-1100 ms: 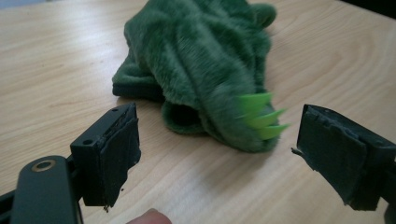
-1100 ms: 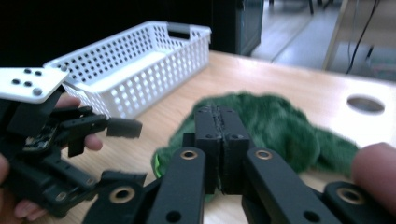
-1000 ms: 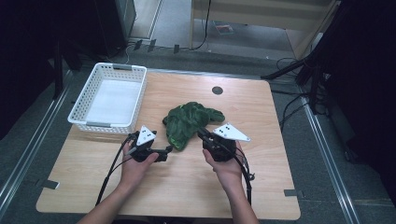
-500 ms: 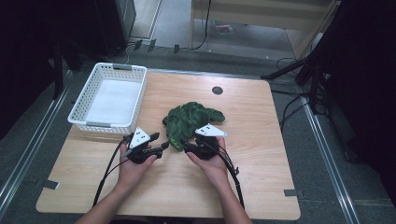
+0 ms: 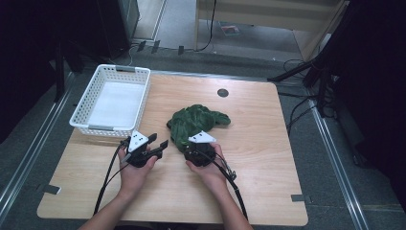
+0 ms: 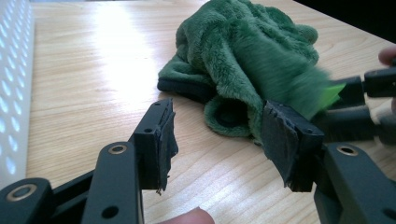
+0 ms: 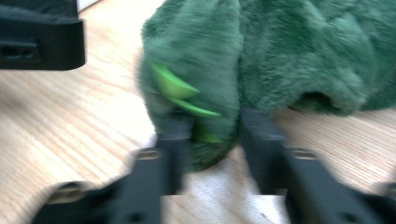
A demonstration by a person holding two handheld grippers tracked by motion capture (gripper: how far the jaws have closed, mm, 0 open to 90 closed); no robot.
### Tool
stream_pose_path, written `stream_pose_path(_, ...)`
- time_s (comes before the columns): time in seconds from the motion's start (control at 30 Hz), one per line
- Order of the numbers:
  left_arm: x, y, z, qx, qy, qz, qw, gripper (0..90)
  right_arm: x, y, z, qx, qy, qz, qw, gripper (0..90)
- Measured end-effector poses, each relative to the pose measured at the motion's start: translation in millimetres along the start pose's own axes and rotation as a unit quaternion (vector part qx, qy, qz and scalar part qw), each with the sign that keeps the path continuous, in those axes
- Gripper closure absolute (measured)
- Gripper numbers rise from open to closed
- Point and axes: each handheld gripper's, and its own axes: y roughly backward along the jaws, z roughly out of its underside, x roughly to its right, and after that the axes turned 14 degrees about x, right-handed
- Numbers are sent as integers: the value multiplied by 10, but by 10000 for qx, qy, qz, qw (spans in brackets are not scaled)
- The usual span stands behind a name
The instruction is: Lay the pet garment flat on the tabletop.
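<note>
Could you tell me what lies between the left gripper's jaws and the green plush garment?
Only bare wooden tabletop, seen in the left gripper view, separates the left gripper from the green plush garment.

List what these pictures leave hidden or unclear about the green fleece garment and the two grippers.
- right gripper: right gripper view is motion-blurred, so its grip on the green fleece garment is uncertain.
- Garment's type: bunched folds hide its shape.
- left gripper: open; bottom edge crops its body.

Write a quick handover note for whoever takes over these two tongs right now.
Left tongs: open, empty, on the table just left of the green cloth.
Right tongs: jaws closing around the cloth's near edge; too blurred to confirm a firm grip.
Cloth: crumpled mid-table.
Basket: empty, far left.
Done: nothing moved yet.
Left: secure the cloth; the basket is a likely destination.
</note>
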Motion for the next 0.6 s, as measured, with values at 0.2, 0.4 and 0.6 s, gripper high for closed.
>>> stream_pose_path(0.2, -7, -14, 1, -13, 50, 5, 10000, 449, 120, 186, -91, 476, -142, -171, 9986, 892)
stream_pose_path(0.4, 35, -40, 4, -108, -79, 139, 9998, 357, 178, 570, -353, 1124, -302, -299, 9928, 895)
stream_pose_path(0.6, 225, -108, 10, -485, -709, 416, 9954, 207, 182, 954, -681, 1802, -448, -544, 9811, 898)
